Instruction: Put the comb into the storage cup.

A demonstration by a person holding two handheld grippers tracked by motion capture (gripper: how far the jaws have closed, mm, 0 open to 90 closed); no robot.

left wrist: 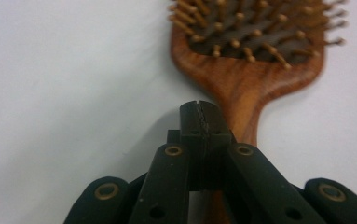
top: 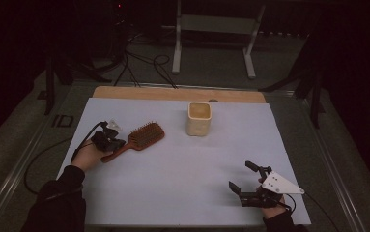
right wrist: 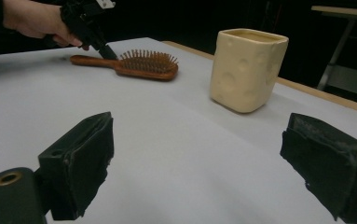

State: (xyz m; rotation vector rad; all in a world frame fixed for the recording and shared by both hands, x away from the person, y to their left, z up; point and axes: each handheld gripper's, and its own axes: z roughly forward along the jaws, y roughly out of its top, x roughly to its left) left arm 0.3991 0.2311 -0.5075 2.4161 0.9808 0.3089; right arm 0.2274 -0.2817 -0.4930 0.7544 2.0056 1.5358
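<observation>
Jaws clenched beside the wooden bristled hairbrush [left wrist: 250, 56] on the left gripper [left wrist: 199, 116]; right gripper [right wrist: 199, 163] spread wide

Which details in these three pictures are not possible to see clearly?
- Hairbrush handle: in the left gripper view the left tongs cover its lower part, so a real grip cannot be confirmed.
- Brush head: the top edge of that view cuts it off.
- Inside of the cream cup: high view too dim and small; in the right gripper view the wall hides it.
</observation>
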